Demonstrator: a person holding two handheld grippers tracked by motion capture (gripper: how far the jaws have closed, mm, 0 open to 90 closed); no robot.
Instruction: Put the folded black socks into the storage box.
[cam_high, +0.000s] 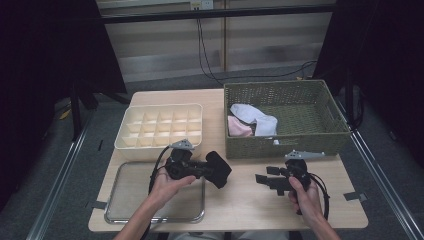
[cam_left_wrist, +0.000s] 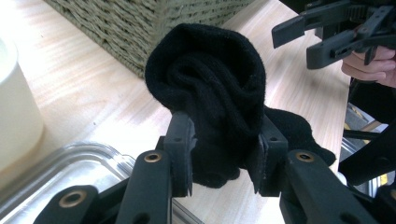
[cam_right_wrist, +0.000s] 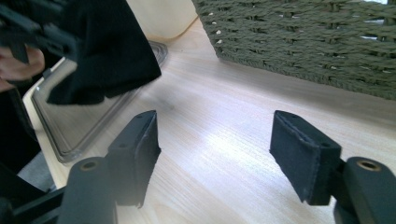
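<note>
Pale wood grain covers the counter (cam_high: 240, 200), which stands in a dim room with dark curtains at both sides and grey floor around it. At the far right of it sits an olive woven basket (cam_high: 295, 100) holding a white cloth (cam_high: 255, 117) and a pink cloth (cam_high: 239, 127). Just left of the basket is a cream divided organiser box (cam_high: 160, 125), its small compartments showing nothing inside from the high view. Nearer the person, in front of that box, lies a shallow metal tray (cam_high: 125, 200). The left gripper (cam_high: 202, 169) is held above the tray's right end, pointing toward the right, and its pads are clamped on a bundled black sock (cam_high: 218, 169); in the left gripper view the sock (cam_left_wrist: 215, 93) bulges up between the two pads, with a loose end hanging behind them over the counter, clear of the surface. The right gripper (cam_high: 264, 181) is held low over the bare wood in front of the basket, pointing left toward the sock and a little apart from it. Its jaws stand wide apart with nothing between them, and the right gripper view shows only wood grain between the pads (cam_right_wrist: 303, 154), with the sock (cam_right_wrist: 107, 51) hanging off to the upper left over the tray's corner (cam_right_wrist: 70, 126).
</note>
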